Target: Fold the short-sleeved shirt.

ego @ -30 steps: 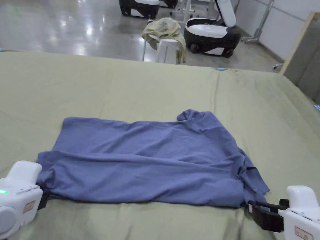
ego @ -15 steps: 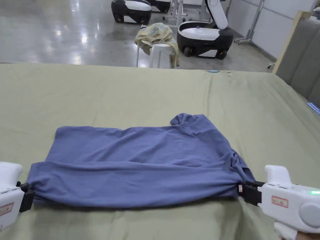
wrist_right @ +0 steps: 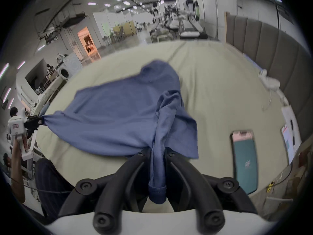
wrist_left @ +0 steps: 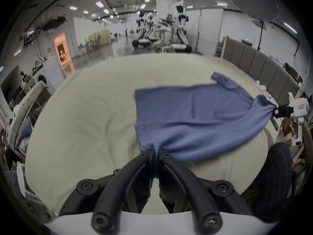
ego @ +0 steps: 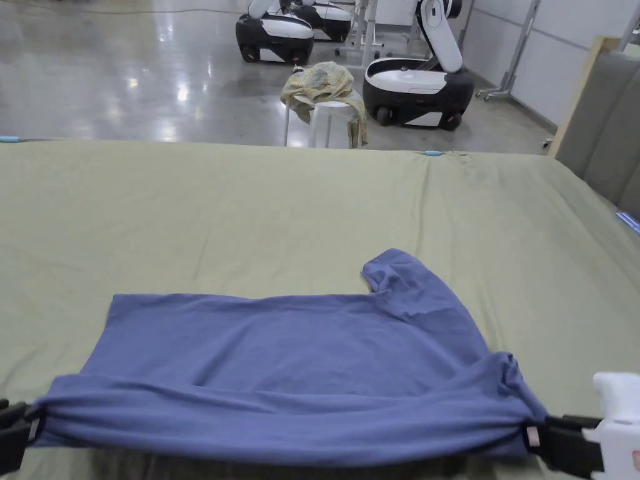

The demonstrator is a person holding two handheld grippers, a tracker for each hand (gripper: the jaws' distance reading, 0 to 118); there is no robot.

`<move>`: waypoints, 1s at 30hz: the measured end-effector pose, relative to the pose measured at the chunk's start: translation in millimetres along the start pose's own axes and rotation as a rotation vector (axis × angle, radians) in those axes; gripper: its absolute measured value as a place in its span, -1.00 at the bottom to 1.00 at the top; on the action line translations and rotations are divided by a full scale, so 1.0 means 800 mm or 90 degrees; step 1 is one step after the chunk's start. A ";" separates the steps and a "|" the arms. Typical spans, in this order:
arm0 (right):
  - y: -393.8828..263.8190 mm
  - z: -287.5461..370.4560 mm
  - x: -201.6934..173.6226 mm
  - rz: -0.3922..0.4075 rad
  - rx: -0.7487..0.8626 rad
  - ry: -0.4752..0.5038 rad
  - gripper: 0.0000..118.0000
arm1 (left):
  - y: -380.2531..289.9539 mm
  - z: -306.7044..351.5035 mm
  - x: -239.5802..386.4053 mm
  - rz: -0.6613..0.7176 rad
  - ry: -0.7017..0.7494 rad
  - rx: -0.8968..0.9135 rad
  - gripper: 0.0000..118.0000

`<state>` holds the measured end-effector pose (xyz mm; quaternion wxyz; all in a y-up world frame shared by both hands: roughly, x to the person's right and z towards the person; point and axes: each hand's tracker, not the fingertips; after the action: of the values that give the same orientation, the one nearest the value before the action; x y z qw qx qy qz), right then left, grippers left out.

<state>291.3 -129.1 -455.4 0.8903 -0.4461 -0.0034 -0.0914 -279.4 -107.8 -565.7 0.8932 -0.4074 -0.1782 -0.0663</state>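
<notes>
Lifted since before, blue shirt [ego: 294, 369] near edge off the bed [ego: 250, 206], left gripper [wrist_left: 156, 152] and right gripper [wrist_right: 156, 149] each clamping an end, held wide apart

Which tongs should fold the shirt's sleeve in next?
Probably the right tongs: they are shut on the shirt at its sleeve end. The left tongs grip the other end, far from the sleeves.
</notes>
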 end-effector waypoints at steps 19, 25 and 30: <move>0.045 0.010 -0.082 0.087 0.315 0.016 -0.82 | 0.051 -0.003 0.038 -0.013 0.140 0.279 -0.14; 0.056 -0.038 -0.107 0.095 0.277 0.056 -0.96 | 0.114 -0.140 -0.020 0.037 0.073 0.102 -0.92; 0.067 -0.067 -0.096 0.101 0.244 0.039 -0.96 | 0.169 -0.246 -0.062 0.065 0.100 0.043 0.02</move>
<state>220.2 -128.4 -536.8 0.9630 -0.2644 0.0419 -0.0320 -237.6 -167.7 -798.0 0.9198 -0.3795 -0.0884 -0.0464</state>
